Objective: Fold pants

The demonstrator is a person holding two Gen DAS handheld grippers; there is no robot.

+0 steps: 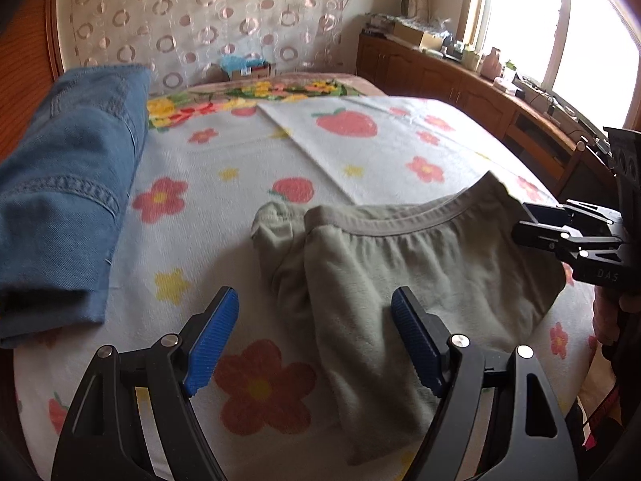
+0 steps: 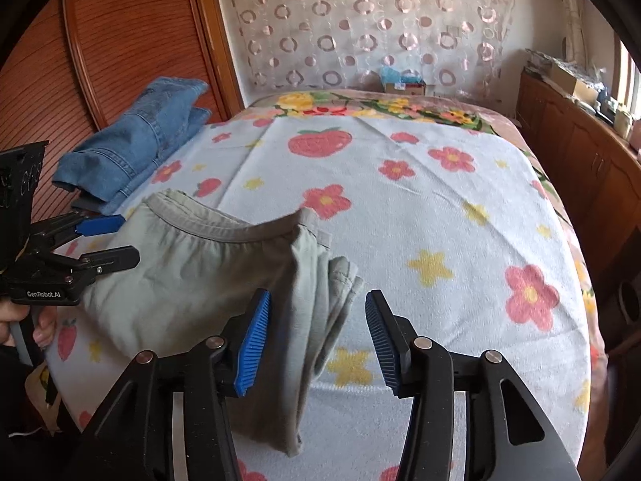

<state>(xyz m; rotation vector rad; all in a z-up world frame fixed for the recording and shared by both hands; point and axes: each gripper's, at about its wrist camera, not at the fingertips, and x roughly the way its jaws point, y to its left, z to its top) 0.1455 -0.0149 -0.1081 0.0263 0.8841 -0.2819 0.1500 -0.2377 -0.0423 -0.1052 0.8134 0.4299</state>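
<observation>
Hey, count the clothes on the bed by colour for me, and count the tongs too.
Grey-green pants: 1
Blue jeans: 1
Tongs: 2, left tongs and right tongs, both open
Total: 4

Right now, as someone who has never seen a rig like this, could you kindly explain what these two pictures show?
A person holds a two-finger clamp in each hand, each with a camera looking along its blue fingers. One picture looks past the left gripper, the other past the right gripper. Both are open and hold nothing. Each also shows in the other's picture. On the flowered bed cover lie grey-green pants, partly folded, waistband away from the cameras. Folded blue jeans lie to the left.
</observation>
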